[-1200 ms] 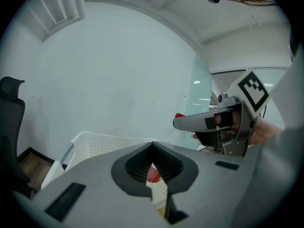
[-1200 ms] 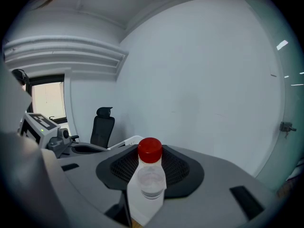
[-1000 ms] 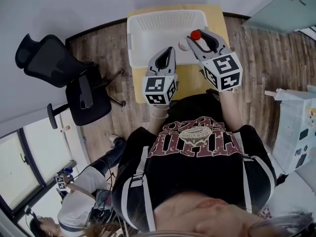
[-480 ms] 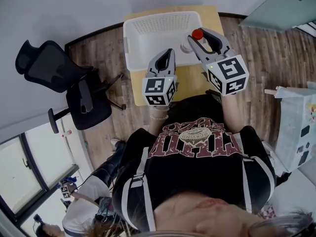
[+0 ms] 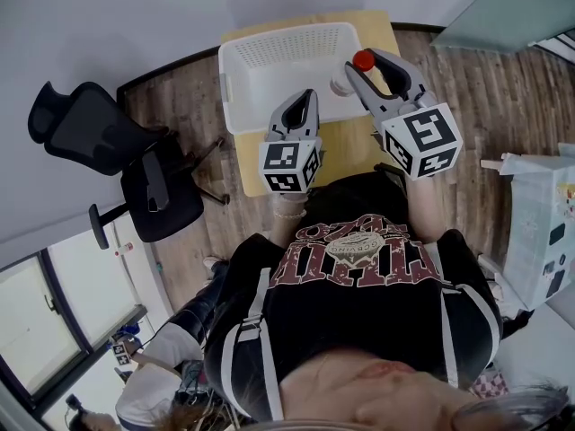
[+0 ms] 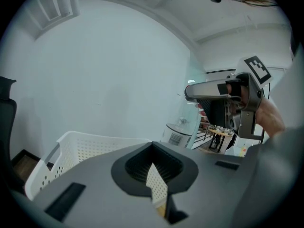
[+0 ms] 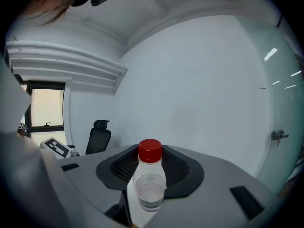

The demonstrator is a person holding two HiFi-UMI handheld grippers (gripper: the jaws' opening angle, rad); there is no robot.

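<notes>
My right gripper (image 5: 362, 68) (image 7: 151, 177) is shut on a clear plastic bottle (image 7: 150, 184) with a red cap (image 5: 363, 60), held upright above the right side of a white perforated basket (image 5: 226, 79). The cap stands past the jaw tips. My left gripper (image 5: 304, 99) (image 6: 155, 177) hangs over the basket's near edge with its jaws together and nothing between them. From the left gripper view the right gripper (image 6: 223, 90) shows high at the right, and the basket (image 6: 80, 148) lies below and ahead.
The basket sits on a small wooden table (image 5: 346, 146) against a pale wall. A black office chair (image 5: 108, 142) (image 7: 97, 134) stands on the wood floor to the left. A glass partition (image 5: 503, 12) is at the right. Another person is at the bottom left.
The right gripper with the bottle has risen and drifted slightly right; in the left gripper view it now sits higher. The left gripper has barely shifted over the basket edge.
</notes>
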